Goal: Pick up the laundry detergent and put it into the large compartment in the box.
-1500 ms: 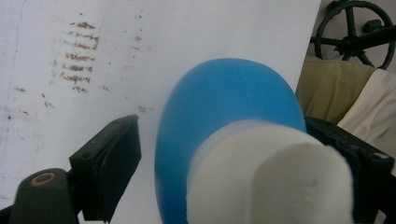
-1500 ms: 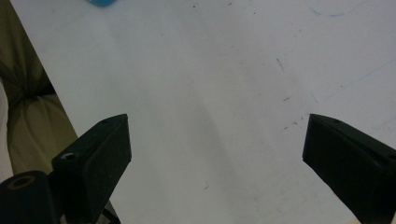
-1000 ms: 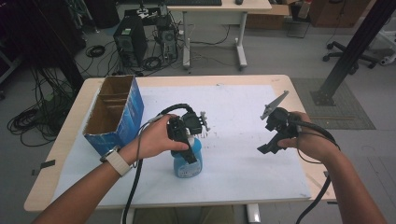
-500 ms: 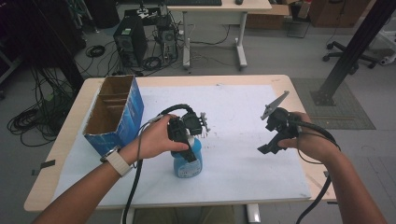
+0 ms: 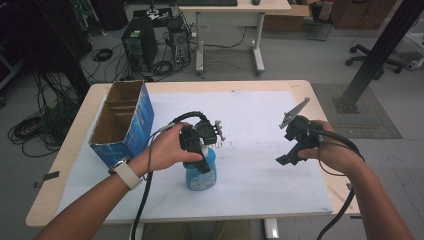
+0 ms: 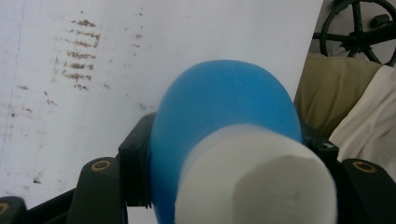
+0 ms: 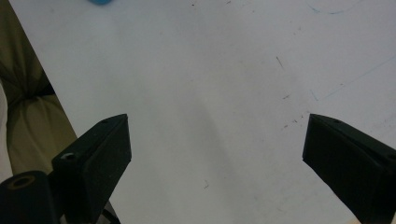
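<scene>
left gripper [image 5: 200, 159]: clamped on blue bottle [image 5: 201, 172] just under its white cap [image 6: 254, 179], bottle upright between jaws | right gripper [image 5: 292, 150]: jaws wide, empty, well apart to the side | handling: probably light, smooth, slippery plastic; grip the shoulder

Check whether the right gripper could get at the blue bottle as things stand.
Probably yes: the right gripper is open over bare table, nothing between; but the left gripper already clamps the blue bottle.

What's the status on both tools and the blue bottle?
Left tool just closed, now clamped on the blue bottle, bottle upright on the white sheet. Right tool open, empty, off to the side. Cardboard box stands apart; nothing blocking.
</scene>
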